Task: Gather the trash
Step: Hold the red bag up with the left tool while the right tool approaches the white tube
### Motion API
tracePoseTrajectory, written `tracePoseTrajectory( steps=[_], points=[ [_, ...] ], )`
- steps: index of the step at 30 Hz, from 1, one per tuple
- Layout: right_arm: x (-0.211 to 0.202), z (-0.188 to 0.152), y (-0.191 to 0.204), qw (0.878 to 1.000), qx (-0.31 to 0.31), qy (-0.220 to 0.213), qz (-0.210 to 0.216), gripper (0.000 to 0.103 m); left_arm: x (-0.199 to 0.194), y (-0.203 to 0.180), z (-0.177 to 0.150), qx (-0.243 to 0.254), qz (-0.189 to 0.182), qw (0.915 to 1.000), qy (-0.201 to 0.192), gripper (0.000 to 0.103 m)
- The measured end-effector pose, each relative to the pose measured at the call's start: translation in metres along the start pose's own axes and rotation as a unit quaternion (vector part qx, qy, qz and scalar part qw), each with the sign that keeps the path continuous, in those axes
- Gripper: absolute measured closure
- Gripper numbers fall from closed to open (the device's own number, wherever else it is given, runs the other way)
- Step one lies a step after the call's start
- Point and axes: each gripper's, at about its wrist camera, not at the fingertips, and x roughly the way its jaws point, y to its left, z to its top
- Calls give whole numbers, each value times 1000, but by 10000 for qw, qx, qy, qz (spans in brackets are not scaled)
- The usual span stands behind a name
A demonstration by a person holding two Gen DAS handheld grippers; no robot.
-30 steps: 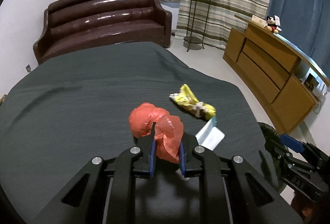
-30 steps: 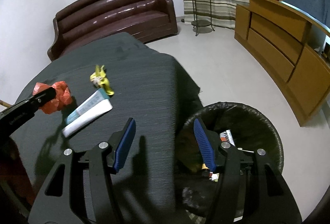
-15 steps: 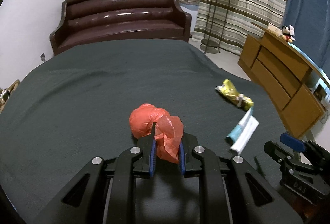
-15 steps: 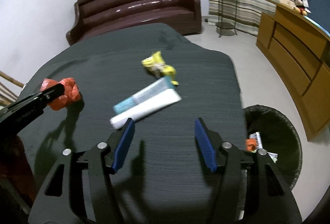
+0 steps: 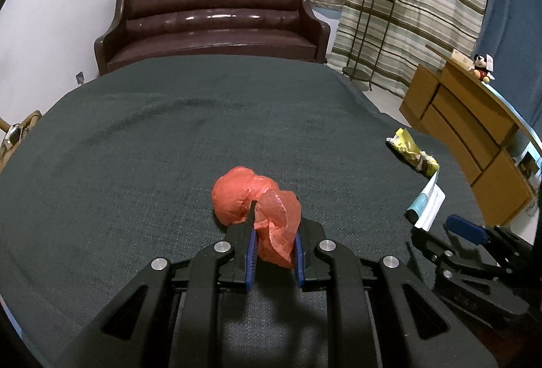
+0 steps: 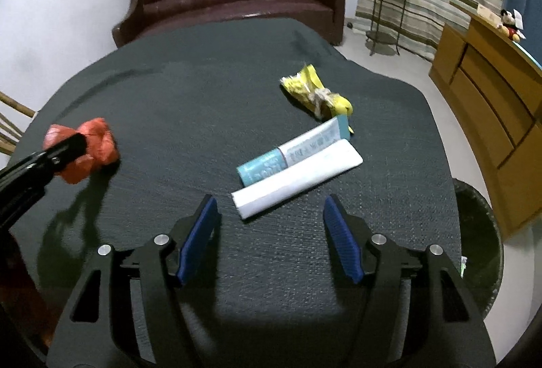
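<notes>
My left gripper (image 5: 273, 225) is shut on a crumpled red plastic bag (image 5: 252, 202), held just above the dark cloth-covered table (image 5: 169, 147); the bag also shows at the left of the right wrist view (image 6: 91, 149). My right gripper (image 6: 271, 212) is open and empty, hovering just in front of a white tube (image 6: 298, 180) and a blue-and-white tube (image 6: 294, 149). A crumpled yellow wrapper (image 6: 313, 93) lies behind the tubes. The black bin (image 6: 477, 232) stands off the table's right edge.
A brown leather sofa (image 5: 213, 22) stands behind the table. A wooden sideboard (image 6: 491, 90) runs along the right wall with a plush toy (image 6: 511, 22) on it. A plant stand (image 5: 369, 29) is by the striped curtains.
My right gripper swung left from over the bin to face the tubes on the table. My left gripper kept hold of the red bag and turned left, so the wrapper and tubes slid right in its view.
</notes>
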Motion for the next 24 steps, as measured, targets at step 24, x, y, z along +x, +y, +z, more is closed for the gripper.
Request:
tracePoseTrajectory(
  steps=[24],
  points=[
    [-18, -13, -51, 9982, 426, -40, -420, 39, 1, 1, -7, 50, -219, 9997, 74, 85]
  ],
)
